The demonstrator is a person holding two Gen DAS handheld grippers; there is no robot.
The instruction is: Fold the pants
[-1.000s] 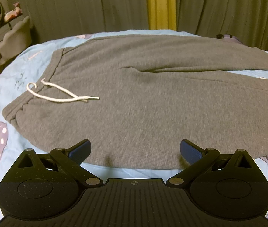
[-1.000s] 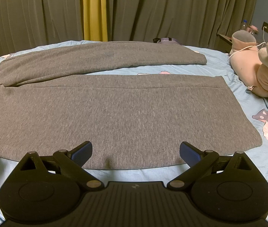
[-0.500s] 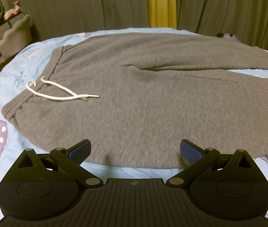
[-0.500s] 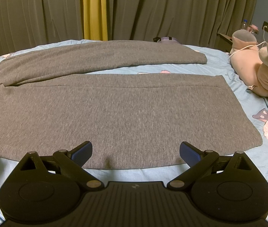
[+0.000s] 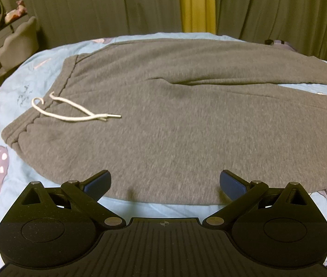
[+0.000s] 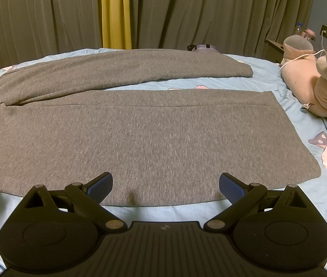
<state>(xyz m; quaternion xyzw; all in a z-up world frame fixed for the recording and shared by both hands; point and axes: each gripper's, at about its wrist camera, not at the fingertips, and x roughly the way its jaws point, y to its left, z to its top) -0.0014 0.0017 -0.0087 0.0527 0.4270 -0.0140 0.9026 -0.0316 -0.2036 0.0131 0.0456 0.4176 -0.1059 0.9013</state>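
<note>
Grey sweatpants (image 5: 175, 120) lie spread flat on a light blue bed sheet (image 5: 36, 69). The waistband with a white drawstring (image 5: 71, 113) is at the left in the left wrist view. The two legs (image 6: 151, 133) run to the right in the right wrist view, the far leg (image 6: 140, 69) angled away. My left gripper (image 5: 165, 185) is open and empty, above the near edge of the pants by the hip. My right gripper (image 6: 165, 187) is open and empty, above the near edge of the near leg.
Plush toys (image 6: 313, 87) lie at the right edge of the bed with a white cable (image 6: 301, 57). A grey chair (image 5: 18, 43) and a desk stand at the far left. Curtains (image 6: 163, 11) hang behind the bed.
The left gripper view has shifted slightly, with the pants a little lower and farther right in it. The right gripper has barely moved. Both stay open.
</note>
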